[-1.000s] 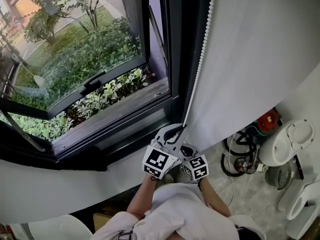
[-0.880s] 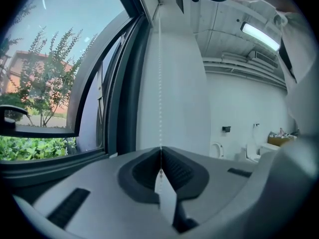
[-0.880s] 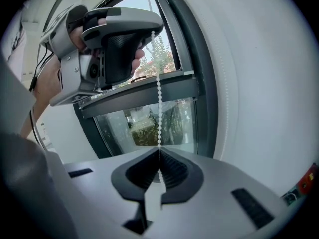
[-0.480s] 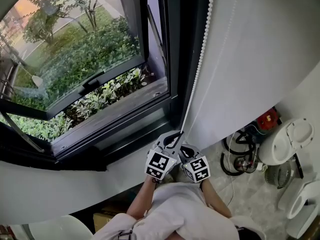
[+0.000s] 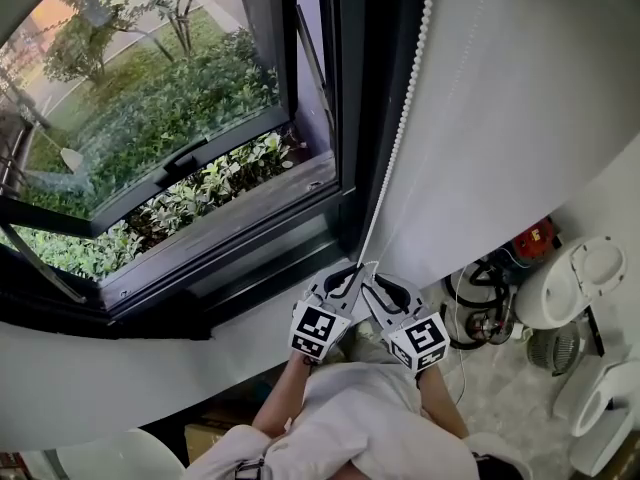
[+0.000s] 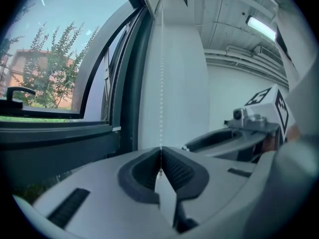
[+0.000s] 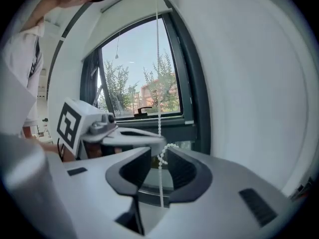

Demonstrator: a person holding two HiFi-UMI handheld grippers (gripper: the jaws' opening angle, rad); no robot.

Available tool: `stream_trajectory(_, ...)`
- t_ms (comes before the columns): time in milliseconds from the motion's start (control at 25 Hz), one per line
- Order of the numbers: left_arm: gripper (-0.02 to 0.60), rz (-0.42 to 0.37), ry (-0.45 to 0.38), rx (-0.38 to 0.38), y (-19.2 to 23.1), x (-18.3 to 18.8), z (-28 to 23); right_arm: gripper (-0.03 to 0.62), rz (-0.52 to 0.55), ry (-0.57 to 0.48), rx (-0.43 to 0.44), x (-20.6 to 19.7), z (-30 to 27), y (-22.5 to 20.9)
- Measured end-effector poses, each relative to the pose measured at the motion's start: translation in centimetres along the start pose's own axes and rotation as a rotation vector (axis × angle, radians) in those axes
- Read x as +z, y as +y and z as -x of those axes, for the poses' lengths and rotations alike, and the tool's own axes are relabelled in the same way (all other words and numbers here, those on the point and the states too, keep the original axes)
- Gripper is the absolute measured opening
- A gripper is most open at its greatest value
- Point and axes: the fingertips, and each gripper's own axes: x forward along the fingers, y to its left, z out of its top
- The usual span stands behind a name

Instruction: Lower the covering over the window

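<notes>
- The bead chain (image 6: 161, 83) is being pinched by the closed left gripper (image 6: 160, 153) beside the window (image 5: 170, 118).
- The right gripper's (image 7: 158, 156) jaws have just been opening, with the chain loose between them.
- A fresh regrip is likely being prepared, as the covering is not yet over the glass.

**Legible text: none**

No word, number, brand or label can be read in any view. The only printed signs are black-and-white square markers on the left cube (image 5: 318, 330) and the right cube (image 5: 425, 340). These are block patterns only, without letters or digits.
</notes>
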Motion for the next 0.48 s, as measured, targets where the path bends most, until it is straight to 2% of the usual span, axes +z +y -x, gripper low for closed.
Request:
stream_trajectory(360, 0.017, -0.002, -0.004, -0.014, -0.6, 0.0, -0.2, 0.104, 0.162, -0.185, -0.003, 10.3, 1.5, 0.4)
stream_trajectory(480, 0.017, 0.0, -0.008, -0.021, -0.9, -0.1, -0.2, 0.106, 0.204, -0.213, 0.0, 12.6, 1.0, 0.7)
